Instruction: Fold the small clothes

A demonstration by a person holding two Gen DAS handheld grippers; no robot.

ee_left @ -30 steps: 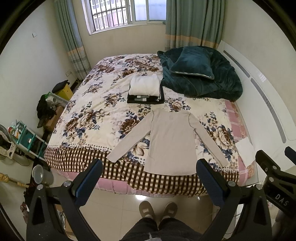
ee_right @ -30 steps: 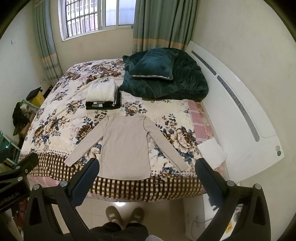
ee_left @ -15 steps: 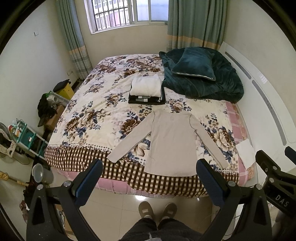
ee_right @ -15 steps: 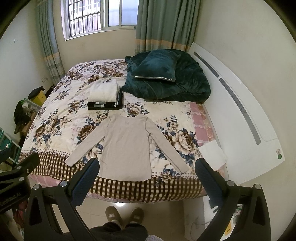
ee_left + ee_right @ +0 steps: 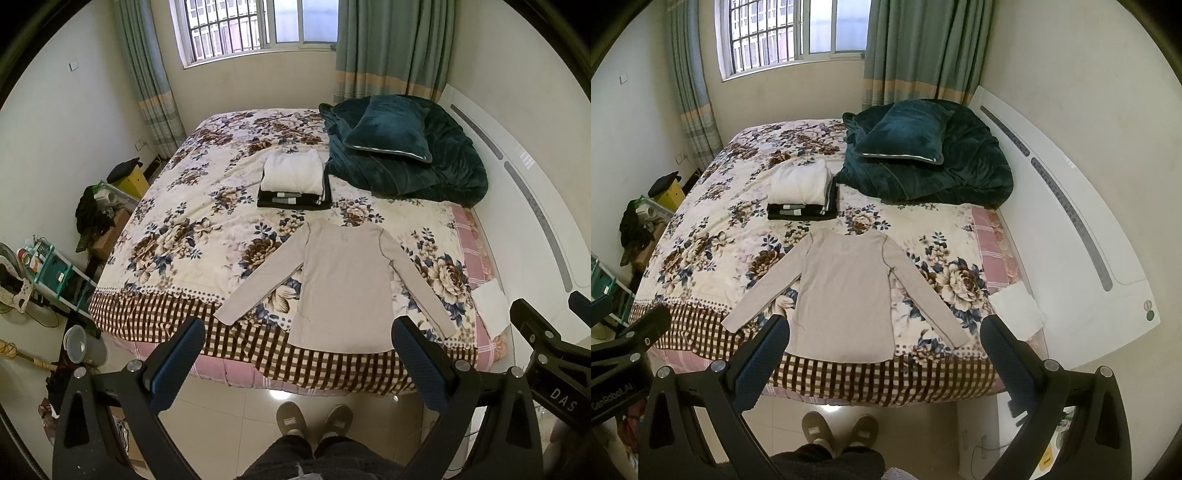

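Both cameras now sit slightly nearer the bed (image 5: 155, 310) than a second ago; nothing on it has shifted.

Item, task: beige long-sleeved top (image 5: 343, 284) (image 5: 846, 291), spread flat on the floral quilt at the foot-end edge, neckline toward the window, sleeves angled outward, hem over the brown checked border.

Item: stack of folded clothes (image 5: 293, 182) (image 5: 801, 195), white piece on top, dark pieces beneath, just beyond the top's neckline and apart from it.

Item: teal blanket (image 5: 443, 177) bunched by the headboard, with teal pillow (image 5: 391, 134) resting on it.

Item: left gripper (image 5: 297, 354), fingers spread wide, holding nothing, hovering over the floor short of the bed.

Item: right gripper (image 5: 884, 350), fingers likewise wide apart, empty, at the same height.

Item: grey slippers (image 5: 840, 430) of the person, on the tiled floor below.
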